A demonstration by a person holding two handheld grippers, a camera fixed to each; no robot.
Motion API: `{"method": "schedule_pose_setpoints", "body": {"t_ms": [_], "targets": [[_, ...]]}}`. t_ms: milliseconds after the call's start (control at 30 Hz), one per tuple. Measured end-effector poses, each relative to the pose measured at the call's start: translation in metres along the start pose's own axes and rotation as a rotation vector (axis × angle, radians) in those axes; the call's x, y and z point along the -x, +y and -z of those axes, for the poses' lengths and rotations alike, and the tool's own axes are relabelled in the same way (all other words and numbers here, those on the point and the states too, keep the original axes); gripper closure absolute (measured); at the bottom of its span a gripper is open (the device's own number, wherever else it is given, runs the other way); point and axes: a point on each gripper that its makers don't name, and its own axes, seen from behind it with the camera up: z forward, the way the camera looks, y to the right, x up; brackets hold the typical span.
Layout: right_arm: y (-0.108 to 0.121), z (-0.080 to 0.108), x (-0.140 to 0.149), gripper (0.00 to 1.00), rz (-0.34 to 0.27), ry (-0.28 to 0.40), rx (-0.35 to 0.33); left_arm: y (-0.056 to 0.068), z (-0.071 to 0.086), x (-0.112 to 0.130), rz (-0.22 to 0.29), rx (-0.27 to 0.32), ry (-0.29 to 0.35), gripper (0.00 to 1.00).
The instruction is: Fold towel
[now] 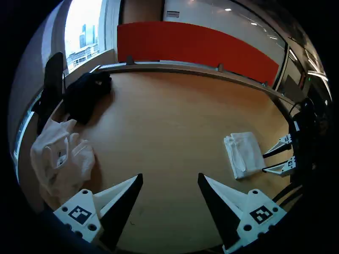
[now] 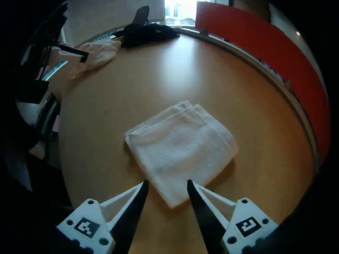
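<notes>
A white towel [image 2: 182, 146], folded into a thick rectangle, lies flat on the round wooden table [image 2: 127, 84]. My right gripper [image 2: 167, 183] is open and hovers low over the towel's near corner, which lies between and under the fingertips. In the left gripper view the same towel [image 1: 243, 154] is at the right, with the right gripper [image 1: 271, 161] just beyond its far edge, fingers apart. My left gripper [image 1: 169, 178] stands open over bare wood with nothing between its fingers. It is also visible far off as the left gripper [image 2: 82, 54] at the table's upper left.
A crumpled white bag [image 1: 59, 163] and a dark garment [image 1: 87, 95] lie at the table's left side. A dark chair [image 1: 53, 80] stands behind them by the window. A red partition [image 1: 195, 44] runs along the far rim. Cables hang near the right gripper.
</notes>
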Motion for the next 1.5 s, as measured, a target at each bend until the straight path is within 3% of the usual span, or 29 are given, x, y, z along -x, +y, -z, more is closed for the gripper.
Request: {"method": "schedule_pose_setpoints", "body": {"t_ms": [433,800,1167,1400,1500], "targets": [[0.004,-0.001,0.025,0.33,-0.03,-0.039,0.02,0.004,0.001,0.002,-0.009,0.007,-0.006,0.03],[0.005,-0.006,0.037,0.63,-0.051,-0.062,0.031,0.005,0.003,0.004,-0.011,0.007,-0.005,0.04],[0.005,-0.005,0.038,0.66,-0.091,-0.059,0.051,0.006,0.003,0.004,-0.012,0.01,-0.003,0.04],[0.007,-0.005,0.039,0.89,-0.099,-0.059,0.063,0.006,0.004,0.006,-0.016,0.01,-0.004,0.03],[0.008,-0.004,0.039,0.94,-0.102,-0.052,0.069,0.007,0.004,0.008,-0.016,0.012,-0.006,0.04]]}}
